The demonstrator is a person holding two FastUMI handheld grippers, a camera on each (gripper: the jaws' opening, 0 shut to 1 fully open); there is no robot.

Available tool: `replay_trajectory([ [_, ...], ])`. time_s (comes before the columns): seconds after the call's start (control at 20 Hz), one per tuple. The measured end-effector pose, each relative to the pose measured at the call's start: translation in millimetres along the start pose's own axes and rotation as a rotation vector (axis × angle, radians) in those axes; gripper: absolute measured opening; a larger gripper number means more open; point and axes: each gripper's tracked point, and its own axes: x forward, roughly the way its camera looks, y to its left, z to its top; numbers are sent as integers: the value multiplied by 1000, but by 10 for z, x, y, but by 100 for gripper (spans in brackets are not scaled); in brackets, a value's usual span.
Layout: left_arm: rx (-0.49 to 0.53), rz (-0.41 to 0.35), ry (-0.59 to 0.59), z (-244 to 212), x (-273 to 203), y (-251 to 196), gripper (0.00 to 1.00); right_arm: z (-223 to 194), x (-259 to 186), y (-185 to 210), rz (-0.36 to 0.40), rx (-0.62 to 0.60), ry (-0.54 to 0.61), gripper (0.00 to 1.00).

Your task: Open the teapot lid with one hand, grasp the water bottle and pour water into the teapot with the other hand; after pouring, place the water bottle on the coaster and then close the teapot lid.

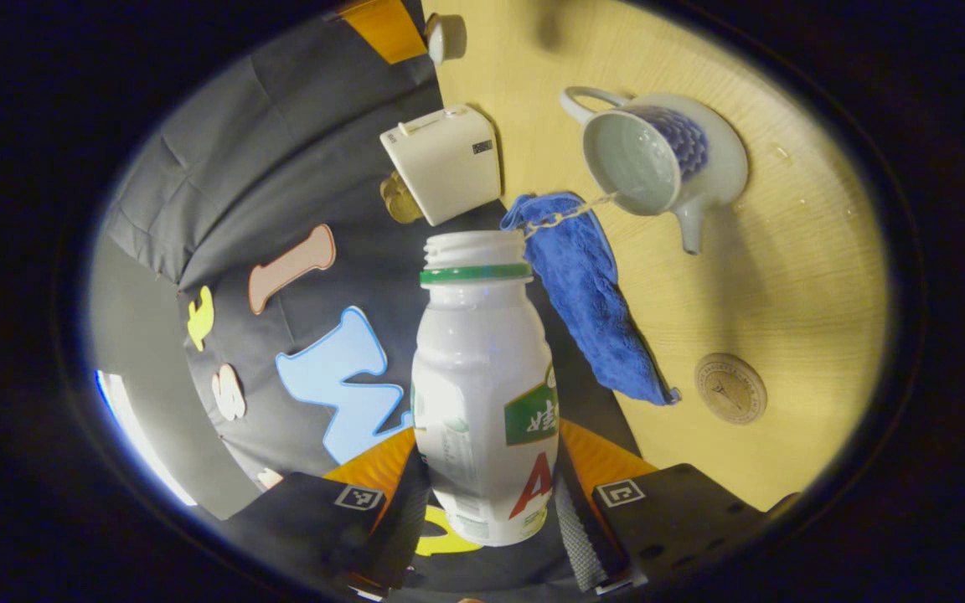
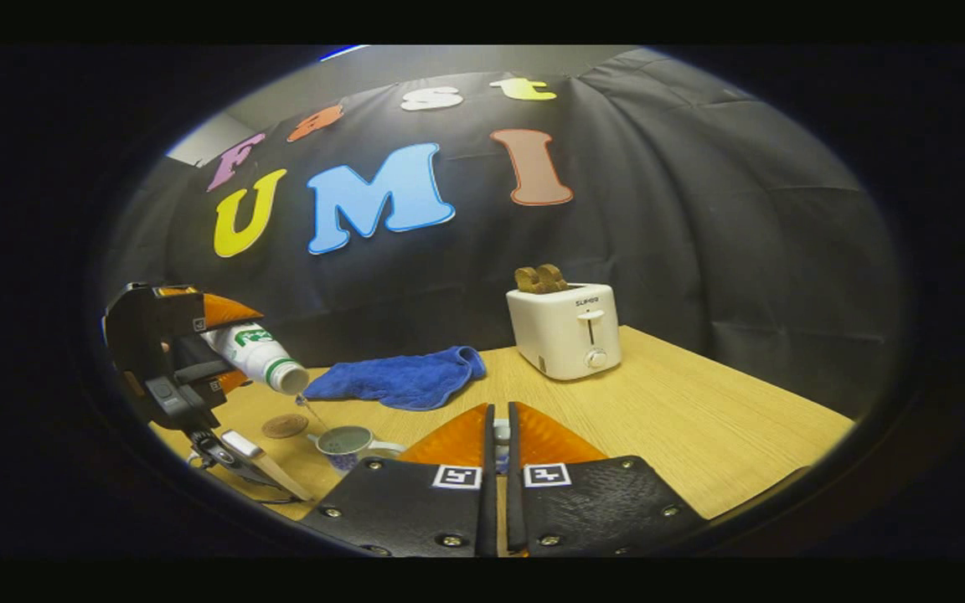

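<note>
Left gripper (image 1: 487,502): its two fingers are clamped on the lower body of the water bottle (image 1: 482,394); the bottle is tipped over, neck down toward the table, which I judge is what sends the water out; in the right gripper view the same gripper (image 2: 227,362) hangs at the far left above the table.
Water bottle: uncapped, green ring at the neck; its mouth (image 2: 288,377) sits above and just to one side of the teapot, apart from it; a thin stream (image 1: 570,213) runs from the mouth into the pot.
Coaster (image 1: 730,388): a round brown disc lying bare on the wooden table (image 1: 784,276), near the teapot; nothing stands on it.
Teapot (image 1: 658,159): white with a blue pattern, lid off, open top facing up to take the stream; handle on one side and spout on the other; pouring looks to be under way.
Blue cloth (image 2: 399,378): crumpled on the table between teapot and toaster, likely there for spills.
Right gripper (image 2: 499,444): fingers drawn close together on a small pale thing; probably the lid (image 2: 500,434) held clear of the pot, though too little shows to be sure.
Toaster (image 2: 566,331): white, upright, well apart from the pouring.
</note>
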Motion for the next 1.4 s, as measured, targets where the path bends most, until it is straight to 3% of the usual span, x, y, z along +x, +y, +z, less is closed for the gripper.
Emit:
replay_trajectory([
  [0.05,7,1,-4,12,5,11,83,4,1,1,0,0,-1,4],
  [0.1,15,4,-8,37,3,16,71,1,4,0,0,1,-1,4],
  [0.15,22,6,-11,48,4,25,72,8,-2,-1,-1,2,-2,4],
  [0.2,28,6,-14,69,-6,22,83,7,-4,-4,-1,3,-3,4],
  [0.25,36,7,-17,73,-3,32,83,17,-3,-4,0,4,-3,0],
  [0.35,53,8,-18,90,-12,36,77,20,-6,-4,1,8,-4,4],
  [0.4,57,5,-18,98,-15,27,83,14,-2,-3,2,10,-4,4],
  [0.5,65,2,-22,113,-11,37,83,17,-9,-1,3,13,-4,4],
  [0.55,69,5,-23,116,-8,61,77,22,-8,-3,3,14,-4,4],
  [0.8,57,17,-42,176,-54,120,83,16,-7,-8,4,20,-3,4],
  [0.85,41,12,-45,168,-69,119,77,19,-9,-12,3,22,-3,4],
  [0.9,15,2,-49,167,-65,93,83,15,-8,-14,1,22,-3,4],
  [0.95,-15,-9,-52,153,-73,70,77,20,-14,-16,0,22,-3,4],
  [1.0,-48,-22,-51,139,-80,38,84,14,-10,-15,0,22,-2,4],
  [1.15,-196,-82,-53,73,-102,-140,84,11,-4,-5,5,22,-1,4],
  [1.2,-251,-90,-57,66,-111,-171,84,4,-2,-2,7,22,0,4],
  [1.25,-306,-98,-56,35,-123,-202,77,8,-3,4,11,24,0,4],
  [1.3,-351,-102,-54,11,-126,-233,84,-5,1,13,17,27,0,4],
  [1.4,-431,-83,-55,-42,-147,-217,83,-19,10,39,31,28,2,4],
])
